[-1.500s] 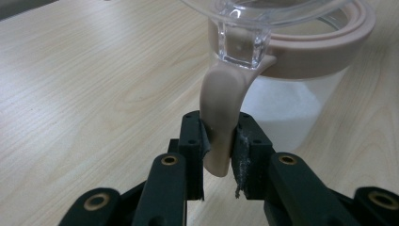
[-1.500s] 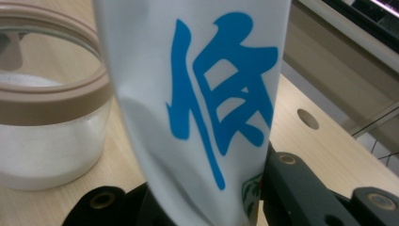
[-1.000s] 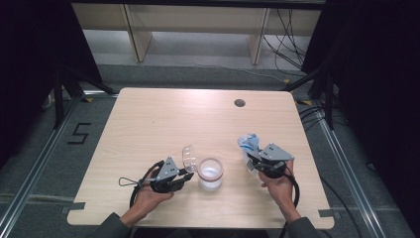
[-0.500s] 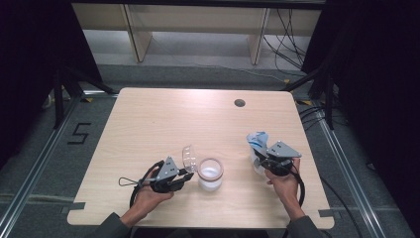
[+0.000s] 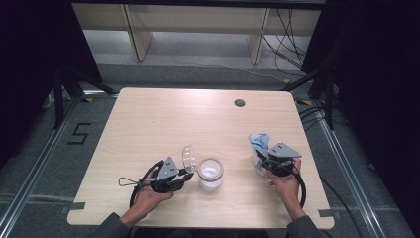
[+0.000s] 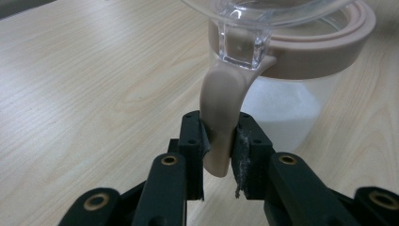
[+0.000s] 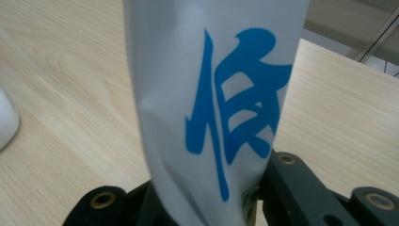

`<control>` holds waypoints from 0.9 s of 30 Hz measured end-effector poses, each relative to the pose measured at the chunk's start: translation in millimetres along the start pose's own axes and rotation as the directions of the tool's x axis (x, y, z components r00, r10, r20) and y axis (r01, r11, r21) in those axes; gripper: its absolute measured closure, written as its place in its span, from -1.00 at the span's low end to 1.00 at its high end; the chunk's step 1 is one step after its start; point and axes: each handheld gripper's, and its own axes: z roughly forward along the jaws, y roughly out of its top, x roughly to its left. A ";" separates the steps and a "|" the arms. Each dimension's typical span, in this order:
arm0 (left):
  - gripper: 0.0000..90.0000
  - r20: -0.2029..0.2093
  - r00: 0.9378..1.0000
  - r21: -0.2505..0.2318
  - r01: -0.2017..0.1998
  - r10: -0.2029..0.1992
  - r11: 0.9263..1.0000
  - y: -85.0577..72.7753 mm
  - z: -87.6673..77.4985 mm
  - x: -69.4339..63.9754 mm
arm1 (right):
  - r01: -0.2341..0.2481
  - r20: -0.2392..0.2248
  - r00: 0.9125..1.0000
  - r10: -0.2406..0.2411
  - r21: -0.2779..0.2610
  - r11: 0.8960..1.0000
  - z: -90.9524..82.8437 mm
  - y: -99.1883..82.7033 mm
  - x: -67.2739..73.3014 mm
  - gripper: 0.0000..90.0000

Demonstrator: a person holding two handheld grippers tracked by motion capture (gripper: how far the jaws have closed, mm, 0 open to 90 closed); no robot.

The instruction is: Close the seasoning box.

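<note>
A clear jar (image 5: 210, 173) with white powder inside and a beige rim (image 6: 324, 44) stands near the table's front middle, its clear lid (image 5: 188, 156) hinged open to the left. My left gripper (image 5: 184, 177) (image 6: 220, 155) is shut on the jar's beige tab (image 6: 220, 113) just left of the jar. To the right, my right gripper (image 5: 261, 164) (image 7: 207, 197) is shut on a white bag (image 5: 258, 147) (image 7: 211, 84) with blue print, held upright above the table.
The light wooden table (image 5: 163, 124) has a round cable hole (image 5: 239, 103) at its back right. Black cables trail from both grippers near the front edge. Shelving legs and floor cables lie beyond the table's far side.
My right gripper has carried the bag to the right, away from the jar. The left gripper and jar have stayed put.
</note>
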 end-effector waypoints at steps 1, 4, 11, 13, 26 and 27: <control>0.66 0.000 1.000 0.000 0.000 0.000 1.000 0.0 0.0 0.0 | 0.000 0.000 1.000 0.000 0.000 1.000 0.0 0.0 0.0 0.72; 0.66 0.001 1.000 -0.001 0.003 -0.003 1.000 -0.1 0.1 0.0 | 0.009 0.003 1.000 -0.009 0.006 1.000 -1.3 -0.5 0.0 0.70; 0.65 -0.002 1.000 0.000 0.012 -0.012 1.000 -0.2 -0.2 -0.8 | 0.007 0.010 1.000 -0.007 0.013 1.000 -3.3 -2.1 0.2 0.65; 0.65 -0.001 1.000 0.000 0.005 -0.005 1.000 -0.1 -0.3 -0.3 | -0.003 0.015 1.000 0.003 0.009 1.000 -4.3 -2.8 -0.1 0.62; 0.65 0.003 1.000 -0.011 0.008 -0.008 1.000 2.0 -2.2 0.2 | -0.093 -0.008 0.996 0.093 -0.056 0.994 -20.2 -2.3 -3.9 0.30; 0.64 0.003 1.000 -0.017 0.011 -0.011 1.000 2.0 -2.2 -0.1 | -0.114 -0.016 0.993 0.114 -0.047 0.992 -22.8 -2.1 -3.1 0.26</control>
